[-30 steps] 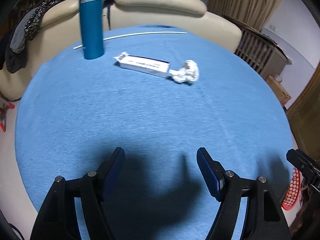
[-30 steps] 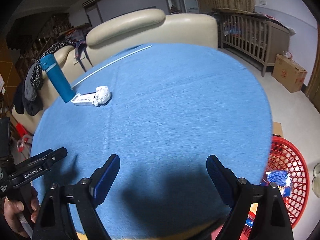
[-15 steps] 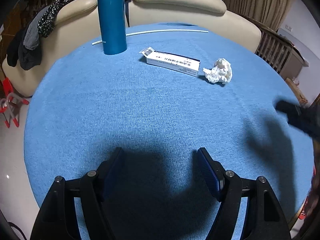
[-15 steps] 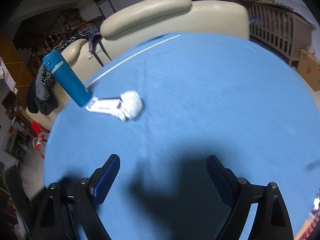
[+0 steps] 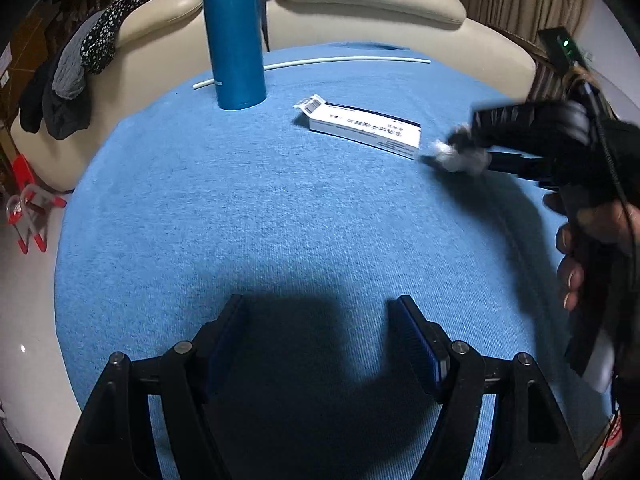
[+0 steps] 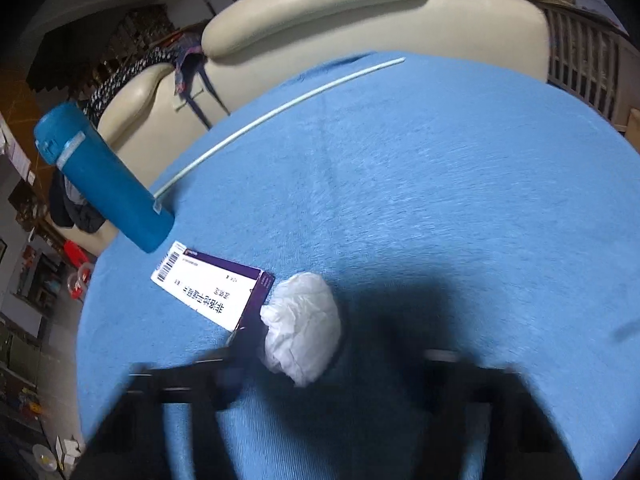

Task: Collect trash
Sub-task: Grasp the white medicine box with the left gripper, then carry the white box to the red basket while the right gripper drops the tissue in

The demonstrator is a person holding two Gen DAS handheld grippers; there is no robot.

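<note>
Now our right gripper [image 6: 296, 364] has its fingers pinched on the tissue [image 6: 302, 330] beside the box [image 6: 212, 288] on the tabletop [image 6: 440, 200]; we should lift straight up. Left gripper [image 5: 320, 344] waits, fingers apart and empty.

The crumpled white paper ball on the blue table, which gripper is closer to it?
Right. The right gripper is at the crumpled white paper ball, its jaws around it. The left gripper hangs open over bare blue tablecloth, far from the ball.
</note>
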